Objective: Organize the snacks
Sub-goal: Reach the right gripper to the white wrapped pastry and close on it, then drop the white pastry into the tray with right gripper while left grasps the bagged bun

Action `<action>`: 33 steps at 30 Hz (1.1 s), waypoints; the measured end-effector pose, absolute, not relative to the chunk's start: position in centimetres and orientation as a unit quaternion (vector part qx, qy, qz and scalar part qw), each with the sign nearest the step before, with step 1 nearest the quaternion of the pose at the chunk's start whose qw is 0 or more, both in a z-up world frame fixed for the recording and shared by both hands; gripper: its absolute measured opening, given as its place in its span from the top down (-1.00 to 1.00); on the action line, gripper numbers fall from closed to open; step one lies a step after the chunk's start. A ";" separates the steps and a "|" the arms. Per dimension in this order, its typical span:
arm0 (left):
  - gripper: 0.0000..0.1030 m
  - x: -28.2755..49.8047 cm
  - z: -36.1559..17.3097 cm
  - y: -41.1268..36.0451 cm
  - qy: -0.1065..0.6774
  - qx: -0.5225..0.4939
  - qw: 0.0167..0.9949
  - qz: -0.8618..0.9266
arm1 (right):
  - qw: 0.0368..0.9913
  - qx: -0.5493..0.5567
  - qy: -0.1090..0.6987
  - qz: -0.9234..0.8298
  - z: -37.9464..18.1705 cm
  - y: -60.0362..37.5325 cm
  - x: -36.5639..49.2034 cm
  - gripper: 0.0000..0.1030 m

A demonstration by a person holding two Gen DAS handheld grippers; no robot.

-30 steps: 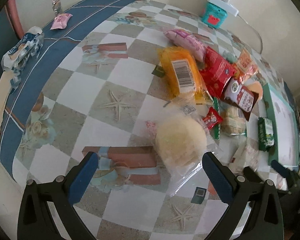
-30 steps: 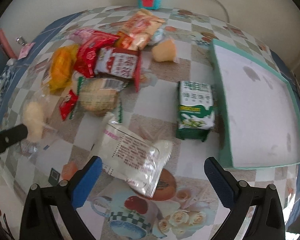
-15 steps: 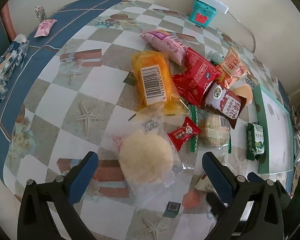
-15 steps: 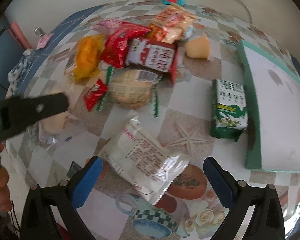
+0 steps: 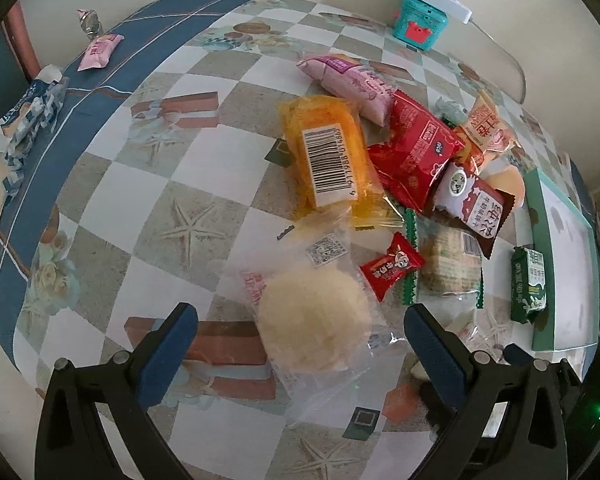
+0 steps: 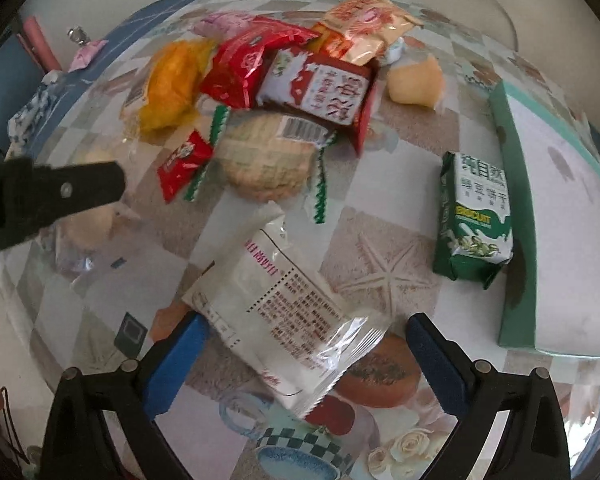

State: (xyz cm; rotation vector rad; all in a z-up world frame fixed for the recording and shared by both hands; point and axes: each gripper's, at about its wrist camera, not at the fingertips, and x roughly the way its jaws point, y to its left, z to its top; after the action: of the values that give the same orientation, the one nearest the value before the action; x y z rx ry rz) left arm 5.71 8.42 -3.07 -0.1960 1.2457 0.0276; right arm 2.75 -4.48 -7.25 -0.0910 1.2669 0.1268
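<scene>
My left gripper (image 5: 302, 344) hangs open over a round pale bun in a clear wrapper (image 5: 314, 320). The bun lies between the blue pads, which stand clear of it. My right gripper (image 6: 306, 356) points down at a white printed packet (image 6: 284, 312) that lies flat on the tablecloth. Its jaws are closing with the packet's near end between them, and the pads do not press on it. A green biscuit pack (image 6: 476, 216) lies beside the green-rimmed tray (image 6: 516, 200). One finger of the left gripper (image 6: 60, 192) crosses the right wrist view at left.
Further back lies a pile of snacks: an orange packet (image 5: 328, 160), a red one (image 5: 412, 148), a pink one (image 5: 352, 84), a brown-and-white one (image 5: 472, 212), a small red sweet (image 5: 392, 264). A teal box (image 5: 420, 20) stands by the wall. Table edges run left and near.
The left gripper shifted so that the bun now sits centred between its fingers. The right gripper sank toward the white packet, which now reaches between its fingers, and the left gripper's finger entered its view.
</scene>
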 end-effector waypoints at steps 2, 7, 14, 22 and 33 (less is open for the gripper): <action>-1.00 5.6 -3.1 8.6 0.584 -0.095 0.806 0.013 | 0.806 -0.036 0.589 0.047 -7.1 -5.1 3.1 -0.87; -0.89 5.1 -2.9 8.8 0.582 -0.097 0.807 0.010 | 0.809 -0.024 0.586 0.035 -7.1 -5.4 3.5 -0.75; -0.49 5.0 -2.8 8.1 0.586 -0.105 0.803 -0.011 | 0.815 -0.024 0.577 0.050 -6.2 -4.7 2.7 -0.56; -0.34 4.7 -2.5 7.8 0.585 -0.104 0.804 -0.005 | 0.819 -0.010 0.572 0.054 -5.5 -5.5 2.3 -0.51; -0.19 3.8 -1.4 8.1 0.582 -0.108 0.806 -0.006 | 0.822 0.028 0.565 0.063 -4.7 -8.7 2.2 -0.25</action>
State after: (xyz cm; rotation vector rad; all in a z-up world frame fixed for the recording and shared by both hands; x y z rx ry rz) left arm 3.75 8.10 -1.42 -0.2305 1.2450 -0.0127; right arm 2.18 -8.73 -4.72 0.0594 1.2019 0.1336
